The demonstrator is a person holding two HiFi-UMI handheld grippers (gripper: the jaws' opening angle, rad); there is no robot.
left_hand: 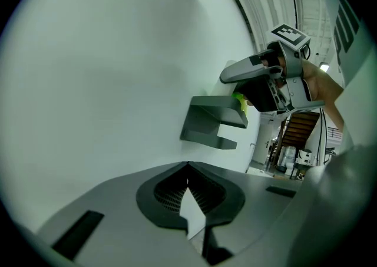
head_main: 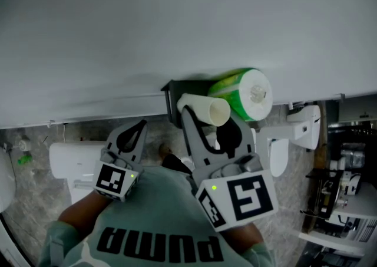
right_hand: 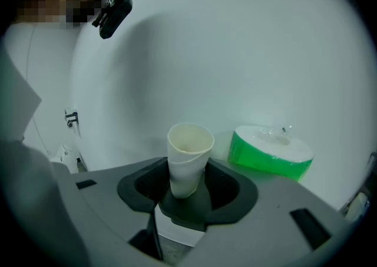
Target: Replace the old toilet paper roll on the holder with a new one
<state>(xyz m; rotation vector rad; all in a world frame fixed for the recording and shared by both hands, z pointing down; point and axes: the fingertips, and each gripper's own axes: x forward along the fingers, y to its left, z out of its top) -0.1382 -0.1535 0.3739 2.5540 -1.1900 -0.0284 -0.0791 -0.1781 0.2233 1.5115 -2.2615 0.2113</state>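
Right gripper point(right_hand: 188, 192) clamps cardboard tube point(right_hand: 189, 154)

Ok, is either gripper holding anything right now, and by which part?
The right gripper grips the empty cardboard tube by one end; the open end sticks out past its jaws. The left gripper holds nothing, jaws shut.

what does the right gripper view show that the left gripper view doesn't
Only the right gripper view: the empty cardboard tube clamped in the right gripper, and the whole green-wrapped roll. Only the left gripper view: the grey wall holder, the right gripper seen from the side, and the left gripper with its jaws closed on nothing. Both: the white wall; the left view catches just a green sliver of the roll at the holder's edge.
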